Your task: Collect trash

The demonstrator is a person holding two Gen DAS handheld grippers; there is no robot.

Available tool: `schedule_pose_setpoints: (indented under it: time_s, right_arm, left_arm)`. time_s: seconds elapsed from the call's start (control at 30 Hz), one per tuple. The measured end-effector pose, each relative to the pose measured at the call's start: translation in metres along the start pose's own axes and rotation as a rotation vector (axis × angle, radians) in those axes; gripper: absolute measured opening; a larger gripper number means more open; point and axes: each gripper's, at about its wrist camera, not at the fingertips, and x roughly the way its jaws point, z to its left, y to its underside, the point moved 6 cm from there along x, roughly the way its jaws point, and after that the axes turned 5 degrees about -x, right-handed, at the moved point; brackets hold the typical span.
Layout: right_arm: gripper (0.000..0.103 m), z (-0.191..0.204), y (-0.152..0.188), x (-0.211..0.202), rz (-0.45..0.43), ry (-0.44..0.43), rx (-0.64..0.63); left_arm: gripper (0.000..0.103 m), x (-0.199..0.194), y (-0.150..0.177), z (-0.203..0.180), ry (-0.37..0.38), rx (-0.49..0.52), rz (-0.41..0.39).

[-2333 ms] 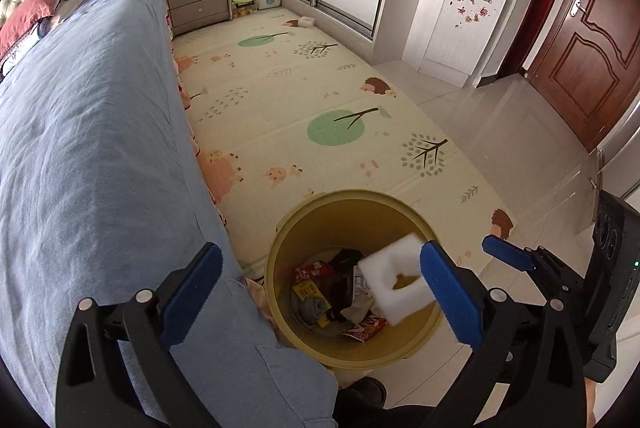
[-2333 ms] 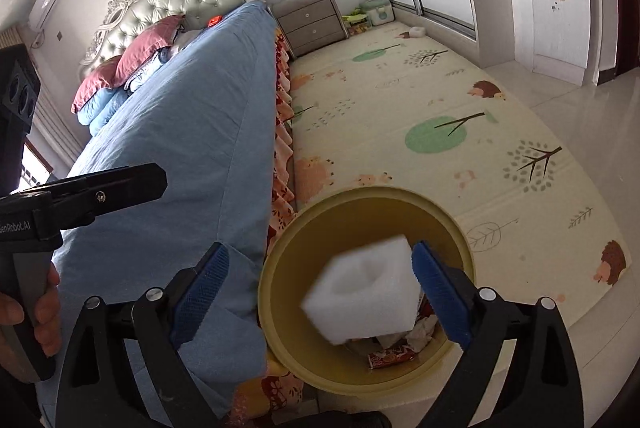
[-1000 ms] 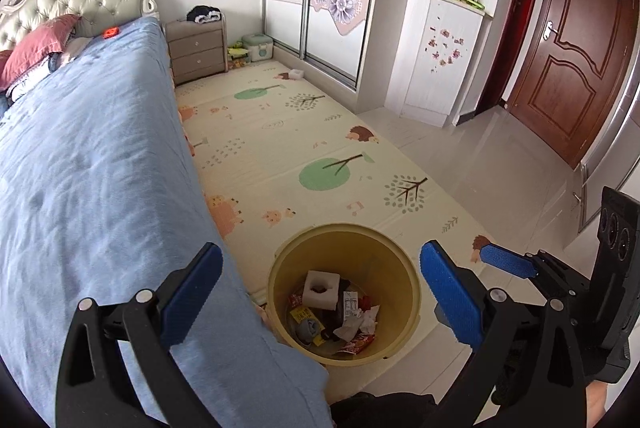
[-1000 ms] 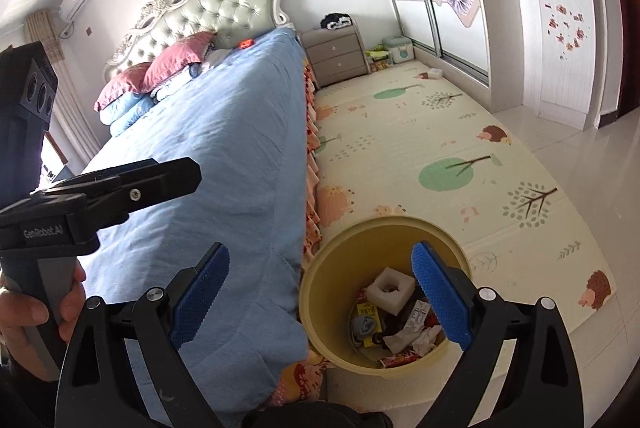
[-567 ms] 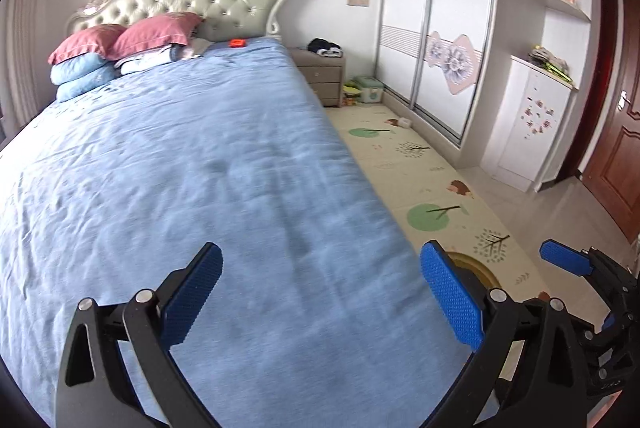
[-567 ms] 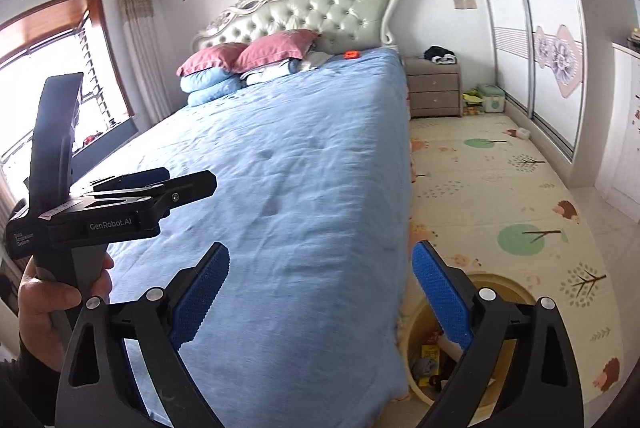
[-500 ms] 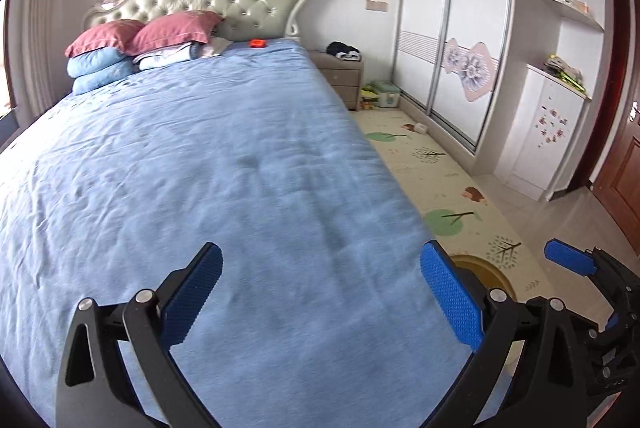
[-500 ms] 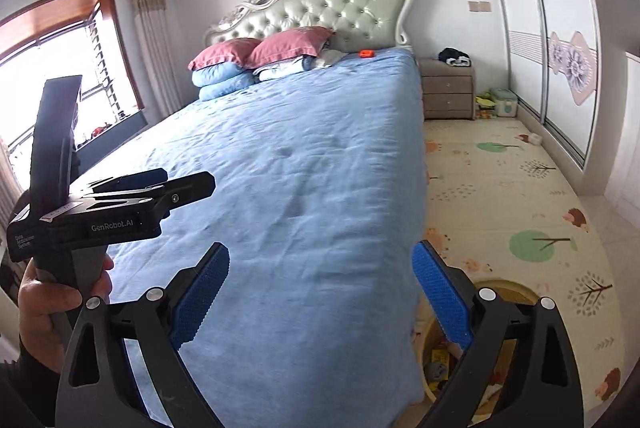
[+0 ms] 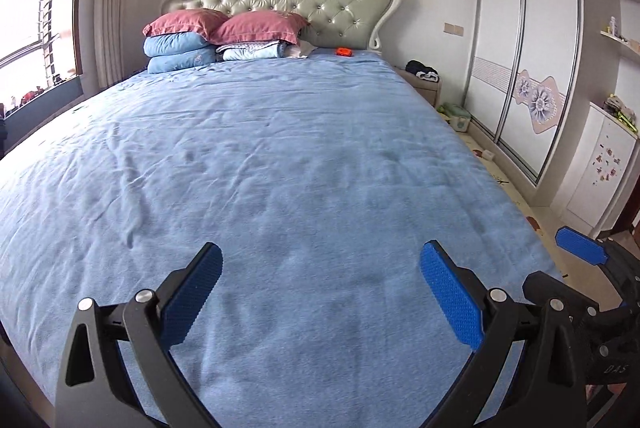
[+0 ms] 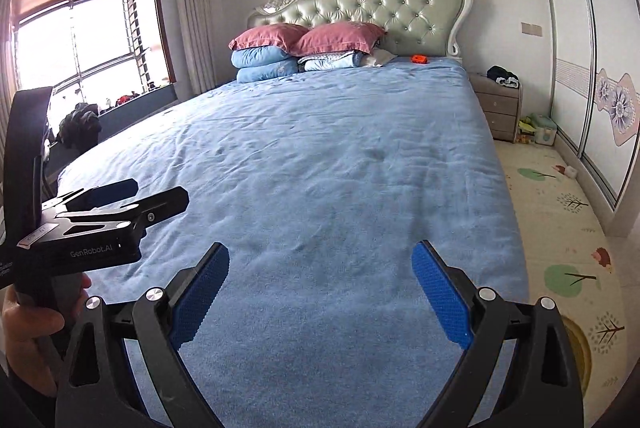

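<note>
— Looking from the left wrist camera, I see my left gripper (image 9: 320,282) over the foot end of the bed (image 9: 280,156), its jaws wide apart with nothing between the blue pads (image 9: 450,294). Only the blue bedspread lies below it.

— And the other one?

— My right gripper (image 10: 320,284) is the same: jaws spread wide, holding nothing, above the bedspread near the right edge of the bed. In the right wrist view the left gripper (image 10: 120,198) shows at the left side, with the person's hand (image 10: 28,328) around its handle.

— Where is the trash?

— I can see only a curved yellow rim of the trash bin (image 10: 582,342) on the play mat (image 10: 560,220), low on the right, partly hidden behind the right finger of my gripper. What is inside it I cannot tell (the opening is hidden from here). On the bed, one small orange object (image 9: 344,51) lies near the headboard (image 9: 288,4), beside the stacked pillows (image 9: 224,36); what it is, I cannot tell.

— Something else on the floor?

— A small white thing (image 10: 570,170) lies on the mat close to the wardrobe (image 10: 596,76), and a nightstand (image 10: 498,108) stands beside the bed.
</note>
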Motion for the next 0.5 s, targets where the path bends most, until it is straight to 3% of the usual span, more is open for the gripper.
schedule_pose_setpoints:
  time_s: [0.13, 0.5]
  right_arm:
    - [0.090, 0.003, 0.000, 0.011, 0.015, 0.023, 0.035]
    - [0.095, 0.006, -0.005, 0.016, 0.002, 0.092, 0.017]
  left_arm:
    - [0.099, 0.002, 0.003, 0.018, -0.046, 0.000, -0.005]
    - [0.099, 0.002, 0.000, 0.018, -0.026, 0.002, -0.018]
